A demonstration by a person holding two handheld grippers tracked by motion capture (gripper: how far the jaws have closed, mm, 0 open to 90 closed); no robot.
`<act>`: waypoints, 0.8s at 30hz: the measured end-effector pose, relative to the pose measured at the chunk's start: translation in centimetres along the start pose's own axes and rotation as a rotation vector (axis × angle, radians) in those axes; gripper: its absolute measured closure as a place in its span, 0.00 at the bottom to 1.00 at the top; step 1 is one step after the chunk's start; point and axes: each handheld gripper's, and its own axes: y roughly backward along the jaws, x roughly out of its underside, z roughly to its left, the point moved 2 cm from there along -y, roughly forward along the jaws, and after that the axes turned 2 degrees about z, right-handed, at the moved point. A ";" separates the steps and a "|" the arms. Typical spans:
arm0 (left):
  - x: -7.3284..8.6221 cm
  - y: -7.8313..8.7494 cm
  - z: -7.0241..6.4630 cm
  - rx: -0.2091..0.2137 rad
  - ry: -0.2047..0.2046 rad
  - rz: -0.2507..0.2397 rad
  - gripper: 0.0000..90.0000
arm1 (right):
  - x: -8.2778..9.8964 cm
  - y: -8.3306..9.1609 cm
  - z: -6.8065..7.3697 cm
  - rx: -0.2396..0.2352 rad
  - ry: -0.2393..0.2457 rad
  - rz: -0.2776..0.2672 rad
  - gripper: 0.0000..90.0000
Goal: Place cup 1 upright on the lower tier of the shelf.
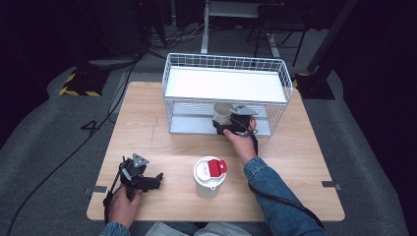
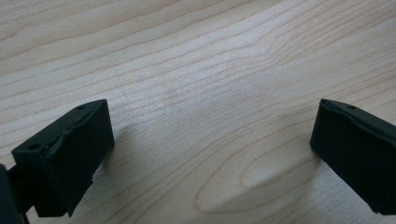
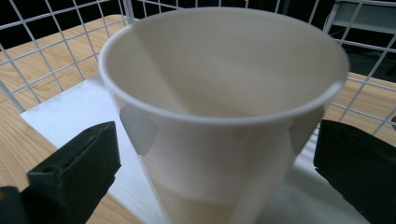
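Right gripper [image 1: 231, 124] reaches into the lower shelf of the wire rack [image 1: 280, 69], at the rack's near open side. Paper cup [image 3: 224, 116] stands upright between its jaws, on the white shelf liner [image 3: 56, 116], mouth up, long axis vertical. Jaws stand wide, one at each side of the cup wall, with a thin gap showing on both sides: not pressing, nothing gripped. Looks like a cup just set down, or about to be taken; cannot tell which.

Coming move turns on this: cup sits straight ahead, dead centre between the fingers [image 3: 74, 177], so a pull straight back toward the near edge should clear it without a knock. Any sideways drift would likely tip it, being light and tall. Rack wires close in at left, right and far side; top shelf hangs low above, so little room to lift.

Left gripper [image 1: 142, 178] rests on the table [image 1: 162, 147] at near left, jaws wide apart over bare wood, holding nothing. Well apart from the rack; right hand [image 1: 241, 142] far nearer the cup.

Lidded cup [image 1: 209, 177] with a red tab stands near centre, just left of the right forearm: worth minding on the way back.
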 end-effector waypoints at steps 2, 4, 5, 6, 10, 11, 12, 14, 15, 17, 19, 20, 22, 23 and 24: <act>0.0 0.0 0.0 0.000 0.000 0.000 0.00 | 0.0 0.1 0.0 0.001 0.000 -0.007 0.00; 0.0 0.0 0.0 0.000 0.003 0.000 0.00 | 0.0 0.3 -0.1 0.001 0.014 -0.010 0.00; 0.0 0.0 0.0 0.000 0.005 -0.001 0.00 | -0.1 0.8 -0.1 0.001 0.014 -0.016 0.00; 0.0 0.0 -0.1 -0.001 0.005 0.000 0.00 | -0.1 0.8 -0.1 0.001 0.014 -0.016 0.00; -0.1 -0.1 -0.1 -0.003 0.010 0.001 0.00 | -0.1 1.7 -0.2 -0.009 0.015 -0.016 0.00; -0.1 -0.1 -0.1 -0.005 0.008 0.003 0.00 | -0.1 1.9 -0.2 -0.004 0.015 -0.016 0.00; -0.1 -0.1 -0.2 -0.008 0.007 0.002 0.00 | -0.2 2.3 -0.3 -0.005 0.014 -0.019 0.00; -0.2 -0.1 -0.3 -0.009 0.014 0.001 0.00 | -0.3 3.0 -0.4 -0.008 0.012 -0.023 0.00; -0.2 -0.1 -0.3 -0.009 0.014 0.001 0.00 | -0.3 3.0 -0.4 -0.008 0.012 -0.023 0.00; -0.2 -0.2 -0.3 -0.009 0.014 -0.001 0.00 | -0.4 3.6 -0.4 -0.015 0.017 -0.030 0.00; -0.3 -0.2 -0.4 -0.012 0.018 0.000 0.00 | -0.3 4.6 -0.4 0.002 0.010 -0.012 0.00; -0.3 -0.3 -0.4 -0.014 0.025 0.000 0.00 | -0.4 5.0 -0.4 -0.009 0.003 -0.018 0.00; -0.4 -0.4 -0.5 -0.018 0.024 0.000 0.00 | -0.4 5.3 -0.3 -0.016 0.002 -0.021 0.00; -0.5 -0.4 -0.5 -0.021 0.029 -0.002 0.00 | -0.4 5.8 -0.3 -0.018 0.008 -0.022 0.00; -0.5 -0.4 -0.5 -0.019 0.031 0.000 0.00 | -0.4 6.4 -0.1 -0.032 0.014 -0.024 0.00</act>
